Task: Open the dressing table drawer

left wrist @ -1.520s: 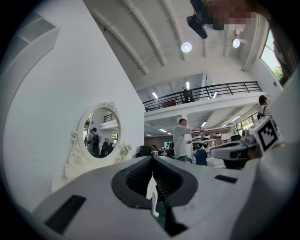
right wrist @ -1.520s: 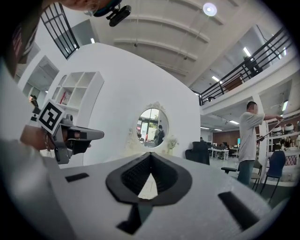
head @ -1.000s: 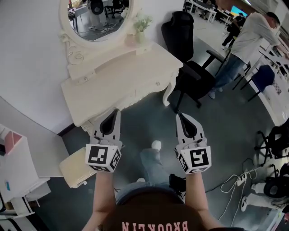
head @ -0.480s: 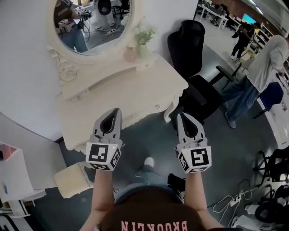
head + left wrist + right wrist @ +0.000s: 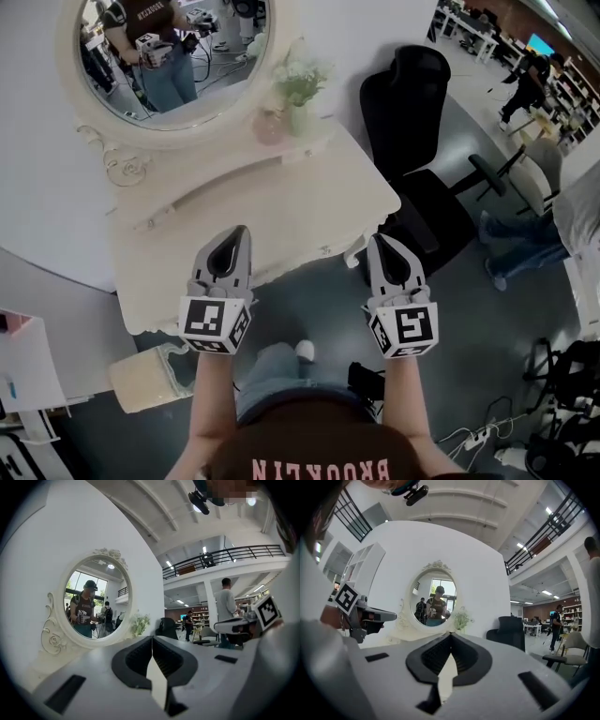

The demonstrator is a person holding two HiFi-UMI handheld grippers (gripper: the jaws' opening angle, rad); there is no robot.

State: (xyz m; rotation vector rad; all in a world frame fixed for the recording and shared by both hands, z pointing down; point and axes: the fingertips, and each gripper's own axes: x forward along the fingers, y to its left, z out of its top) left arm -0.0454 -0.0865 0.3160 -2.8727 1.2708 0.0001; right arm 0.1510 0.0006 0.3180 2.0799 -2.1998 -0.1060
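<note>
**Head view.** I saw the cream dressing table (image 5: 262, 202) against the white wall, with its oval mirror (image 5: 173, 56), a vase of pale flowers (image 5: 298, 92) and a small pink pot (image 5: 270, 127) at the back of the table top. The drawer (image 5: 319, 249) sat closed in the curved front edge, its small knob showing. The left gripper (image 5: 241, 232) overlapped the table's front part and the right gripper (image 5: 373, 240) lay just beside the drawer front; I could not tell whether either touched it. A black office chair (image 5: 422, 141) stood to the right of the table and a cream stool (image 5: 150, 375) stood at its lower left.

**Left gripper view.** The fingers (image 5: 136, 660) were clenched together with nothing between them. Ahead were the mirror, the flowers and the chair; the right gripper appeared at the right edge, and a standing person (image 5: 226, 606) was farther off.

**Right gripper view.** These fingers (image 5: 433, 659) were also clenched on nothing. The mirror and flowers lay straight ahead, the left gripper at the left.
</note>
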